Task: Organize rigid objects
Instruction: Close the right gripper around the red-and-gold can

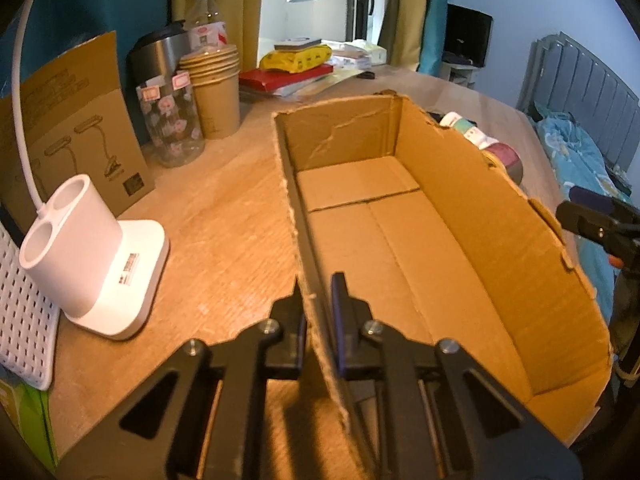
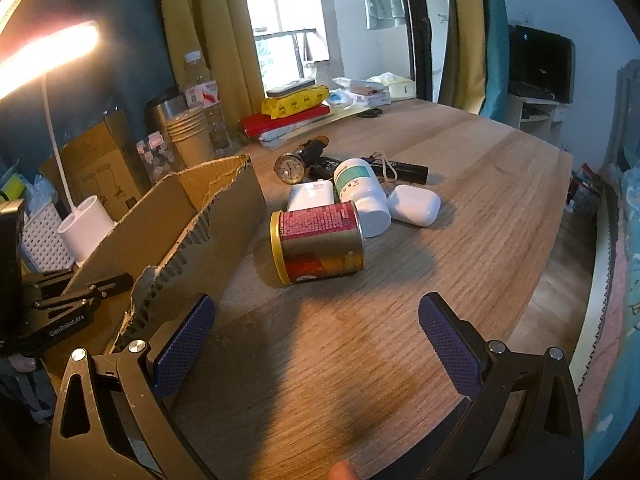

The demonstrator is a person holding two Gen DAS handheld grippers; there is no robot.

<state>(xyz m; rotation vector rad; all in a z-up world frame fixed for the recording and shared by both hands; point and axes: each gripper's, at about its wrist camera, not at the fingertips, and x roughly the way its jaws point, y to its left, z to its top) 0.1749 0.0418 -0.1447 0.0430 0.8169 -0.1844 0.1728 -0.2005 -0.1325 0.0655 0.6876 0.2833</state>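
Note:
An open, empty cardboard box (image 1: 384, 216) lies on the wooden table. My left gripper (image 1: 318, 292) is shut on the box's near left wall, one finger on each side. My right gripper (image 2: 316, 320) is open and empty, low over the table to the right of the box (image 2: 192, 216). Ahead of it lies a red and gold can (image 2: 318, 242) on its side. Behind the can lie a white bottle with a green label (image 2: 362, 196), a white earbud case (image 2: 414, 204), a white power bank (image 2: 312, 196), a wristwatch (image 2: 290, 168) and a black flashlight (image 2: 404, 170).
A white lamp base (image 1: 92, 256) and a white basket (image 1: 24, 316) stand left of the box. Behind are a cardboard panel (image 1: 76, 120), a floral jar (image 1: 172, 124), paper cups (image 1: 216, 88), a steel flask, a water bottle and stacked books (image 1: 288, 76). A bed lies right of the table.

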